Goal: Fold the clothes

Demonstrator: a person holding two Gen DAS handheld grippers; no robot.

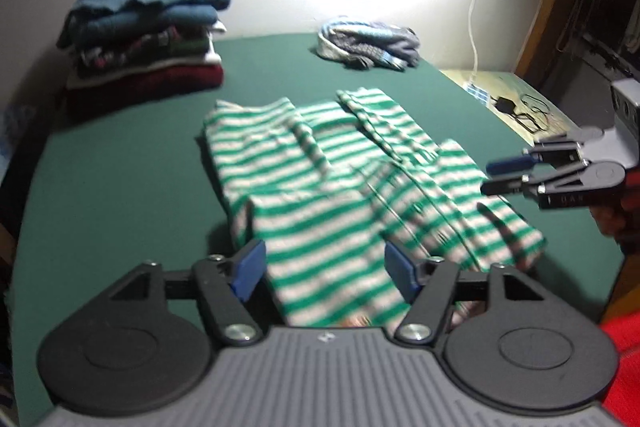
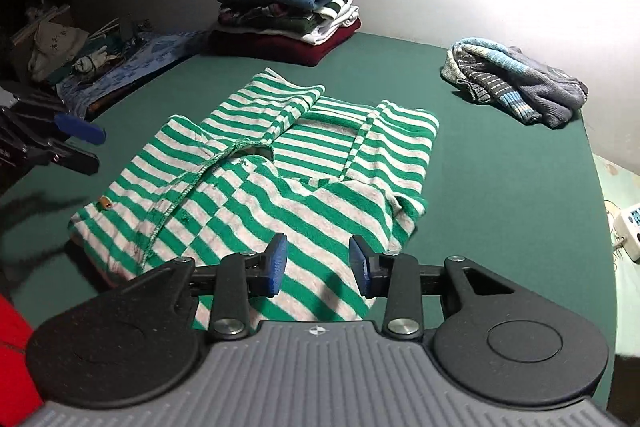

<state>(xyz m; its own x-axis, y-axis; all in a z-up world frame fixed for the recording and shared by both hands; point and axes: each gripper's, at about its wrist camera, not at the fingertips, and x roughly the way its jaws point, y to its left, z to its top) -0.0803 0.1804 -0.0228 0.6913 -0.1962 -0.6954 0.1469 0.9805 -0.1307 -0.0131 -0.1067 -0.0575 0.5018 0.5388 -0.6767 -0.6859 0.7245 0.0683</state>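
Observation:
A green-and-white striped shirt (image 1: pixel 320 195) lies partly folded on the green table (image 1: pixel 120 187); it also shows in the right wrist view (image 2: pixel 280 171). My left gripper (image 1: pixel 325 269) is open and empty, just above the shirt's near edge. It also shows at the left of the right wrist view (image 2: pixel 86 143). My right gripper (image 2: pixel 318 263) is open and empty over the shirt's near edge. It also shows at the right of the left wrist view (image 1: pixel 496 175), above the shirt's right side.
A stack of folded clothes (image 1: pixel 148 35) (image 2: pixel 288 11) stands at the back by the wall. A crumpled grey-blue garment (image 1: pixel 368 43) (image 2: pixel 516 79) lies at the far side. A cable and charger (image 1: pixel 520 107) lie beyond the table's right edge. Clutter (image 2: pixel 80 51) sits left.

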